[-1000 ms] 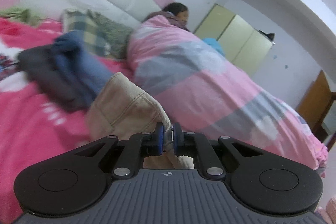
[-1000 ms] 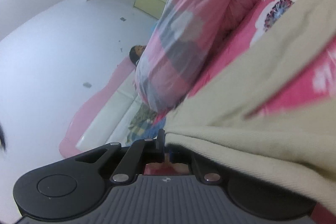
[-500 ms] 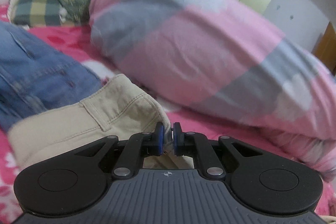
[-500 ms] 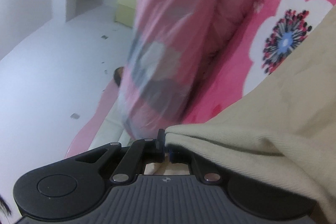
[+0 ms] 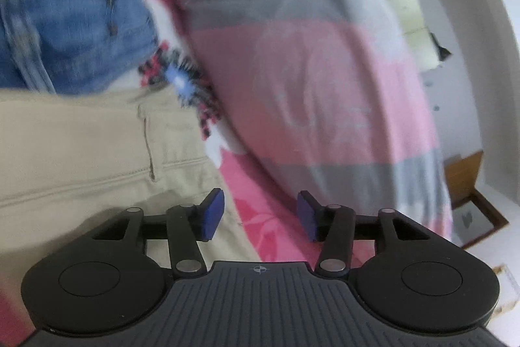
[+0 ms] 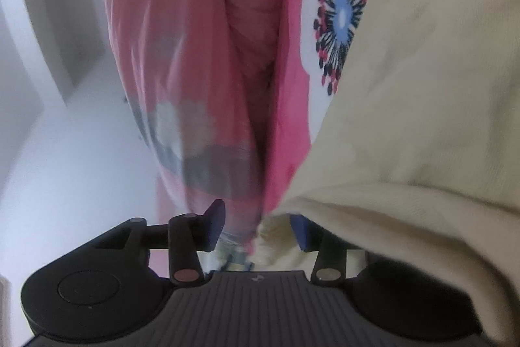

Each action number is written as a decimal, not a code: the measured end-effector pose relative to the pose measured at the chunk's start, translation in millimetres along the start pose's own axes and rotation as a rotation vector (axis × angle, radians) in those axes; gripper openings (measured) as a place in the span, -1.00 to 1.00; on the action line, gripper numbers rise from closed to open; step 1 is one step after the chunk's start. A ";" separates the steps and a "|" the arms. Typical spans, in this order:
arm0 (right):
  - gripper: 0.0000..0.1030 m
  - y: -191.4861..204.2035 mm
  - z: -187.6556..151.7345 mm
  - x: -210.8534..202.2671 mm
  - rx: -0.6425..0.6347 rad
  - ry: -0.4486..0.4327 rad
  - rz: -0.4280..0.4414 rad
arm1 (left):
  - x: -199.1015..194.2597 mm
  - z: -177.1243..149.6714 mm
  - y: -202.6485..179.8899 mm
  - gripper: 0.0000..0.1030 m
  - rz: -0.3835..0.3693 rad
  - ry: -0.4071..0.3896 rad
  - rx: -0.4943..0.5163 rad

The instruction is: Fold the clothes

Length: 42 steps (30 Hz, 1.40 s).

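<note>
Both my grippers are opening: the left gripper [image 5: 260, 215] with nothing between its pads, beside the khaki trousers [image 5: 81, 152] on the pink bedsheet [image 5: 260, 217], the right gripper [image 6: 256, 226] releasing their soft, limp hem, best regripped at the stiffer waistband.

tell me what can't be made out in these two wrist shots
- Beige trousers: left wrist view, cut off by the left edge.
- Jeans: left wrist view, motion-blurred and cropped at the top.
- Right tongs, opening: right wrist view, beige cloth drapes over one blue pad.
- Pink bedsheet: left wrist view, mostly covered by the quilt.
</note>
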State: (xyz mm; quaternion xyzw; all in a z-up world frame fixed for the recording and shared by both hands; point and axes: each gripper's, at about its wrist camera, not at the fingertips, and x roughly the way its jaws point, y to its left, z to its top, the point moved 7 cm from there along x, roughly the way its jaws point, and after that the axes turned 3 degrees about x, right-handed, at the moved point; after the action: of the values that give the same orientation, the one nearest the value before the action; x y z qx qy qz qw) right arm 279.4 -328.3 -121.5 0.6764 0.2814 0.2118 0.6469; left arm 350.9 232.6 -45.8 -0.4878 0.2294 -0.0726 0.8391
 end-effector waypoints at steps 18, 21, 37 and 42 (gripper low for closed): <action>0.27 0.1 -181.0 14.7 -0.012 0.143 -0.340 | -75.2 -37.6 54.6 0.10 0.239 0.008 -0.025; 0.26 -14.6 -171.7 26.9 0.045 -0.003 -0.406 | -66.1 -34.0 57.2 0.09 0.202 -0.063 -0.036; -0.80 -26.0 -139.1 45.2 -0.056 -0.306 -0.181 | -86.7 -28.5 40.2 -0.71 0.090 -0.231 0.036; -0.83 -2.0 -156.2 18.0 -0.125 -0.243 -0.153 | -130.4 -33.3 32.7 -0.73 0.076 -0.246 0.012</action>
State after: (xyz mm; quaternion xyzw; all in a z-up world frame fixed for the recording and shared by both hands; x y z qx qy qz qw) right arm 191.2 -198.4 -113.4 0.6320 0.2378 0.0954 0.7313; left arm 217.0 268.3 -46.6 -0.4792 0.1424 0.0182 0.8659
